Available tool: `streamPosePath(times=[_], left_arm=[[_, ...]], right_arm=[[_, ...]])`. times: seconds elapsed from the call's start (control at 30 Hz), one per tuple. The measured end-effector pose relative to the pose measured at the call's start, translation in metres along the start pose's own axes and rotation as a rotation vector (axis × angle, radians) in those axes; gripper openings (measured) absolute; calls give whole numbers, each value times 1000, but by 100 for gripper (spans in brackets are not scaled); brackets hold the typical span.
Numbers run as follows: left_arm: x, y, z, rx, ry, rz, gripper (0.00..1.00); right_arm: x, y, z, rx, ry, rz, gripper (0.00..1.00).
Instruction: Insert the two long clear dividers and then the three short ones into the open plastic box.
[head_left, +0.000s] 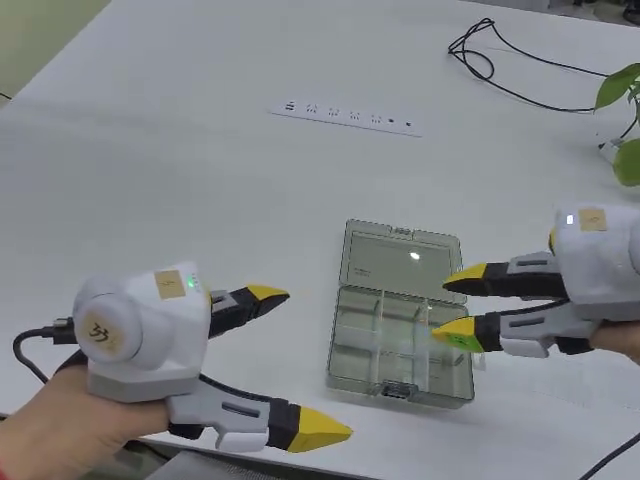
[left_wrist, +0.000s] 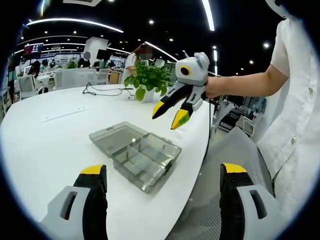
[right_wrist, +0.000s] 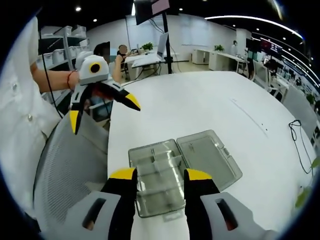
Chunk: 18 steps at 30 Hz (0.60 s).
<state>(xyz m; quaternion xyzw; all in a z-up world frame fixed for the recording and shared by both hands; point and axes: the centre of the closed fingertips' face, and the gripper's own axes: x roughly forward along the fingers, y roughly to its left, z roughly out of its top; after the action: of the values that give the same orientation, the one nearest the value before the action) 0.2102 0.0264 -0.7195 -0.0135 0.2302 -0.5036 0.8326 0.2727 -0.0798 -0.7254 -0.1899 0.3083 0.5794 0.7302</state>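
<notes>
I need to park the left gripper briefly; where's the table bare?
Bare: the wide stretch left of the plastic box, between the power strip and the left gripper. Crowded: the right gripper overhangs the box's right side; cable and plant take the far right corner.

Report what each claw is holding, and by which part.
Nothing is held. The left claw and right claw are both open and empty; the right hovers near the plastic box.

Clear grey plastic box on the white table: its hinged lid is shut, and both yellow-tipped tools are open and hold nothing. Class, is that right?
No. The clear grey plastic box has its hinged lid open, flat on the white table, as the head view shows. The left tool and right tool are open and hold nothing.
</notes>
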Motion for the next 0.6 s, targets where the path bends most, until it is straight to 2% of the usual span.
streamPosePath(times=[0.13, 0.2, 0.33, 0.6], left_arm=[[0, 0, 0, -3, -1, 1, 96], [0, -1, 0, -2, -1, 2, 96], [0, -1, 1, -3, -4, 1, 96], [-1, 0, 1, -7, -1, 0, 96]], right_arm=[[-12, -5, -20, 1, 52, -27, 42], [-19, -9, -36, -8, 101, -37, 44], [-31, -16, -57, -7, 142, -49, 45], [-42, -25, -103, -26, 268, -46, 47]])
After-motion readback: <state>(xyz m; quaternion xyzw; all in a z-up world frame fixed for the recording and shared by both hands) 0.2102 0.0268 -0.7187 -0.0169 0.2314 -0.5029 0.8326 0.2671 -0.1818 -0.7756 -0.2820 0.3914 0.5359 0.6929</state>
